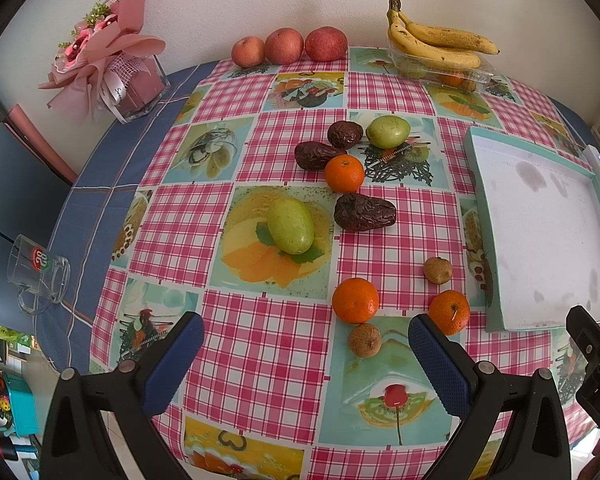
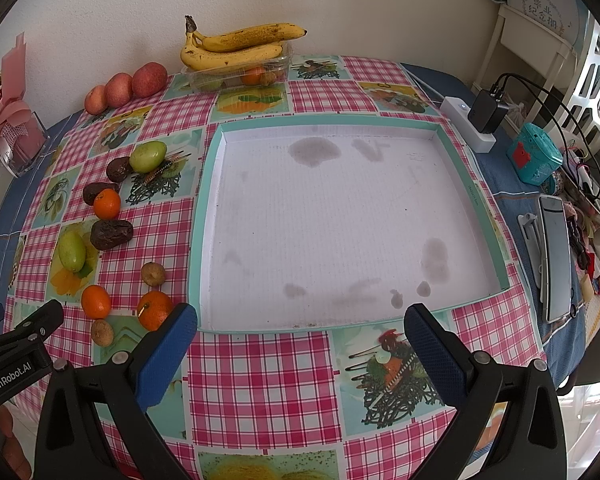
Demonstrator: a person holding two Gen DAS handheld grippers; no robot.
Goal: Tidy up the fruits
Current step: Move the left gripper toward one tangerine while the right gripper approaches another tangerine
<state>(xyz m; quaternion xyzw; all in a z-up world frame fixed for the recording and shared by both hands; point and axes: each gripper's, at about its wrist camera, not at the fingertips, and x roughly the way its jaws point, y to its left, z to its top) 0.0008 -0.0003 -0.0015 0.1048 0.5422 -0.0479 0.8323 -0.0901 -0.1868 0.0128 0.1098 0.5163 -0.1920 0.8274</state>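
Still empty: white tray (image 2: 332, 224), loose fruit just left of it on tablecloth (image 1: 260, 344). Both grippers, left (image 1: 306, 356) & right (image 2: 300, 344), wide open, holding nothing. Nearest orange (image 1: 449, 312) prob. light, firm, rolls easily; grip across widest part.

The left gripper (image 1: 306, 354) and the right gripper (image 2: 300, 346) both sit low in frame, blue-padded jaws spread wide, gripping nothing.
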